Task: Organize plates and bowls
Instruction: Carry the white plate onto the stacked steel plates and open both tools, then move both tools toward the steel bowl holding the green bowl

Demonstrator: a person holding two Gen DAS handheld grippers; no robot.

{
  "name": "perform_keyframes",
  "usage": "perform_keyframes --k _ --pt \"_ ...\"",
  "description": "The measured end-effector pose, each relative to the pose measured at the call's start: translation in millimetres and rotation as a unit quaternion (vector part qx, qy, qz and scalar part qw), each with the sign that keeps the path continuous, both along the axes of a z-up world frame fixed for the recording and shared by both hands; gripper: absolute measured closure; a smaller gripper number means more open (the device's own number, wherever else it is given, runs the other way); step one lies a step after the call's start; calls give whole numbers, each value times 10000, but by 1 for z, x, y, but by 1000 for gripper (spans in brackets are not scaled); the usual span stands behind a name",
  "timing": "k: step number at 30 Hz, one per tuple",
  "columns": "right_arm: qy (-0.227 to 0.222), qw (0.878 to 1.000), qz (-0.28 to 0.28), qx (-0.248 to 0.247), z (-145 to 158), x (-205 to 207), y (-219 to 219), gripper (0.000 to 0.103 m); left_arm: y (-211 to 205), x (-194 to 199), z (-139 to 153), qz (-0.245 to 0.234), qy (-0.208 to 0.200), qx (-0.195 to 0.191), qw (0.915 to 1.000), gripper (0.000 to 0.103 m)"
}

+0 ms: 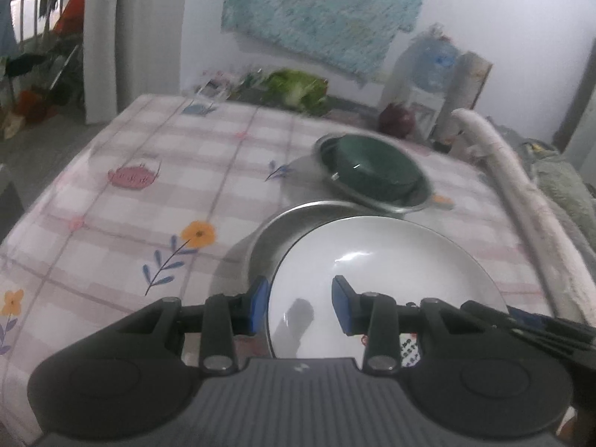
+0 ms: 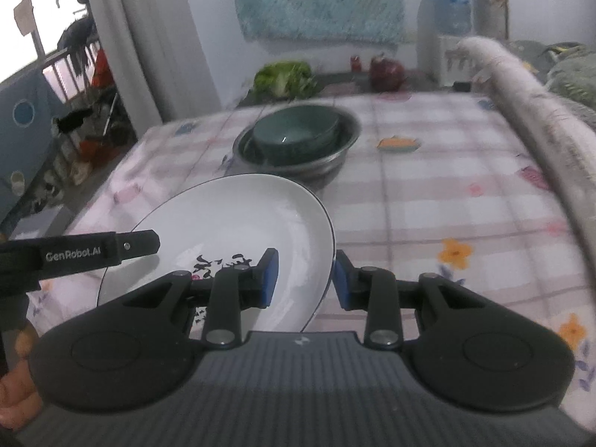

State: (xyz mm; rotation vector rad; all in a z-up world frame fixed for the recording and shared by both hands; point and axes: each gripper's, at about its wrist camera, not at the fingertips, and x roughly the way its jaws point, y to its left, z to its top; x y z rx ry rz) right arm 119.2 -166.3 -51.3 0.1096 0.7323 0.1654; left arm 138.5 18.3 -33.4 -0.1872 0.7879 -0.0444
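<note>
Grippers on both sides hold one white plate (image 2: 238, 216) above the near part of the checked tablecloth (image 2: 447, 205), each angled downward and forward toward the table. The left gripper (image 1: 300, 303) straddles the plate's left rim at a narrow opening, with its outer blue pad outside the edge and the other over the inner face. The right gripper (image 2: 306, 281) does the same on the right rim, also narrow, and the edge runs close to its right pad. From the right wrist view the plate sits tilted, right side raised, with black brush marks near its closest part, and one black finger of the left gripper reaches in over the opposite rim. A person's hand (image 2: 15, 402) shows at the lower left corner behind that tool. Beneath the plate, the left wrist view shows the curved rim of a grey metal dish (image 1: 268, 234). Farther off on the cloth stands a steel basin (image 2: 316, 164) with a dark green bowl (image 2: 294, 130) inside it. Leafy greens (image 2: 283, 74) lie at the far edge.
</note>
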Motion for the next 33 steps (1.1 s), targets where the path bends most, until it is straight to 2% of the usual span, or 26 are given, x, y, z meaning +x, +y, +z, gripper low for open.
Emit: perform_keyframes --k 3,6,10,11,13,14,17,21,26,33 --pt "115 9999 38 -96 -9 10 10 72 8 5 -8 12 61 -2 10000 66" --pt "166 9998 7 -135 -12 15 14 72 11 6 -5 -127 -49 -126 9998 68" --pt "111 9996 -54 -262 -11 16 14 69 6 0 5 -235 -294 61 9993 65" --pt "48 9996 -47 -269 -10 16 13 67 5 0 7 -260 -306 63 9992 64" --pt "-61 9996 -56 -284 -6 15 12 53 6 0 8 -294 -296 32 9991 61" --pt "-131 9994 -59 -317 -4 13 12 50 6 0 8 -291 -282 23 9992 59" --pt "-239 9991 -40 -362 0 11 12 46 7 -2 8 -309 -257 21 9992 53" --pt "-162 9994 -54 -304 -3 9 12 41 8 -6 7 -345 -224 86 9991 46" --pt "-158 9995 -113 -257 -6 1 11 25 8 -5 2 -366 -15 166 9992 42" --pt "-152 9996 -199 -141 -6 -9 2 18 -1 -13 7 -441 5 297 9986 33"
